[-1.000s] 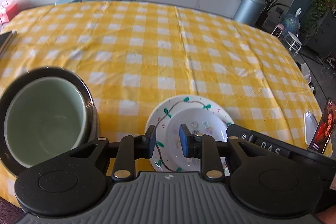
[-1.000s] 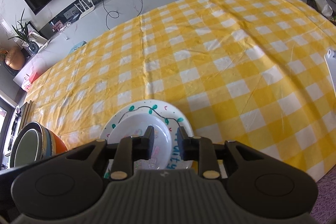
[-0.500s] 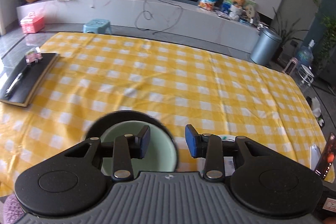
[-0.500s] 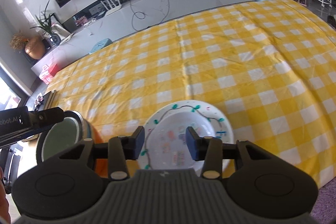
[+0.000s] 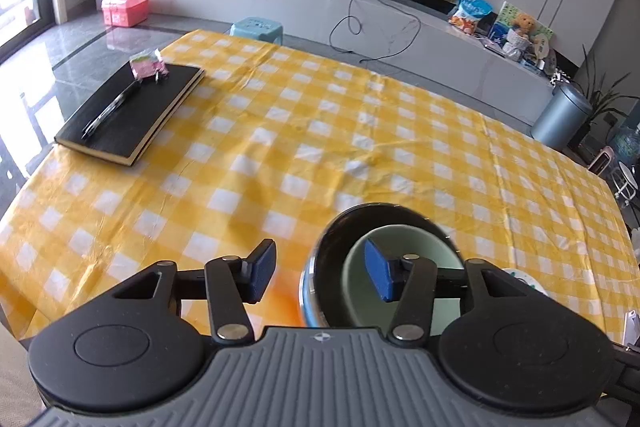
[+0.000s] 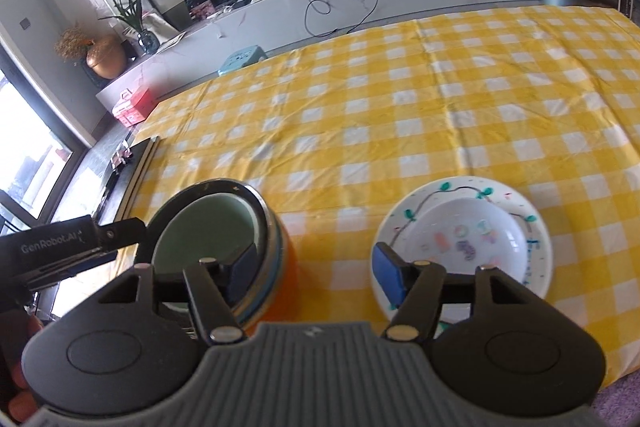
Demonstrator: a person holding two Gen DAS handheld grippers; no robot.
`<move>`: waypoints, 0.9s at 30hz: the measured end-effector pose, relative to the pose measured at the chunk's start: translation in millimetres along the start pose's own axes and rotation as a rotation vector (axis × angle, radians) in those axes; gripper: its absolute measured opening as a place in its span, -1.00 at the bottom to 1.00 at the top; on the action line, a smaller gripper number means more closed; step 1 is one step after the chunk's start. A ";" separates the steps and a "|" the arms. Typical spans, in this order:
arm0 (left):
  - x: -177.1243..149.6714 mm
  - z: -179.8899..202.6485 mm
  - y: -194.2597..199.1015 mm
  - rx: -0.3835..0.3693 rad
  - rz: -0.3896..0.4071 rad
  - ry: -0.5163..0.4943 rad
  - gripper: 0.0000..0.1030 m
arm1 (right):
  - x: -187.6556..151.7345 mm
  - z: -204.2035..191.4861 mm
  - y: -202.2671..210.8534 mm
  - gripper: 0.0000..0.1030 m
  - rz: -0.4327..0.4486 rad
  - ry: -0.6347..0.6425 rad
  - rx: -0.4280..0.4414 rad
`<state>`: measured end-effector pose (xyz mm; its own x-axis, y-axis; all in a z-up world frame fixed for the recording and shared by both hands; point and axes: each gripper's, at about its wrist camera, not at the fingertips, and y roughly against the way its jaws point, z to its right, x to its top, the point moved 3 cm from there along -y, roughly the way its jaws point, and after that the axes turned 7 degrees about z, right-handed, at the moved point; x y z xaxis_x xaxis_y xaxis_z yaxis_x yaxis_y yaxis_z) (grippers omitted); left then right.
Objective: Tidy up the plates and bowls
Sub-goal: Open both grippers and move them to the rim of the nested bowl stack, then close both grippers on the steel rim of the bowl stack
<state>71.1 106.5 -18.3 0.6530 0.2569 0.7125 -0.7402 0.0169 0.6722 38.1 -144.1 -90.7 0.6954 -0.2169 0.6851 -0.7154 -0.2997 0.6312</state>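
A stack of nested bowls, pale green inside a dark one over blue and orange ones, stands near the table's front edge; it also shows in the left wrist view. A white decorated plate with a white bowl in it sits to the right of the stack. My left gripper is open and empty, its right finger over the bowl stack. My right gripper is open and empty, above the gap between stack and plate.
A black notebook with a pen and a pink packet lies at the table's left side. The yellow checked tablecloth covers the table. A phone edge shows at the far right. A counter and bin stand behind the table.
Both grippers have opened wider and pulled back and up from the plate. The left one has swung left, from the plate to the bowl stack.
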 end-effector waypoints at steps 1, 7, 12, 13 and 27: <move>-1.6 -3.4 -1.3 -0.004 -0.007 0.010 0.21 | -0.6 -3.6 -2.9 0.26 -0.008 -0.001 0.005; -12.3 -18.9 -12.0 -0.076 -0.066 0.105 0.29 | -4.9 -11.7 -24.8 0.26 -0.075 -0.066 0.016; -21.9 -27.6 -26.4 -0.123 -0.121 0.184 0.30 | -10.0 -12.5 -40.8 0.26 -0.122 -0.113 0.017; -23.4 -29.3 -28.9 -0.130 -0.130 0.198 0.29 | -10.5 -12.3 -43.4 0.25 -0.128 -0.124 0.021; -32.7 -34.6 -51.4 -0.193 -0.198 0.286 0.08 | -13.9 -6.5 -73.1 -0.01 -0.187 -0.228 0.056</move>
<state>82.1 130.6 -83.1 0.7352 0.4887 0.4697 -0.6387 0.2674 0.7215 80.3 -113.2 -144.0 0.8167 -0.3541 0.4557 -0.5730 -0.4035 0.7133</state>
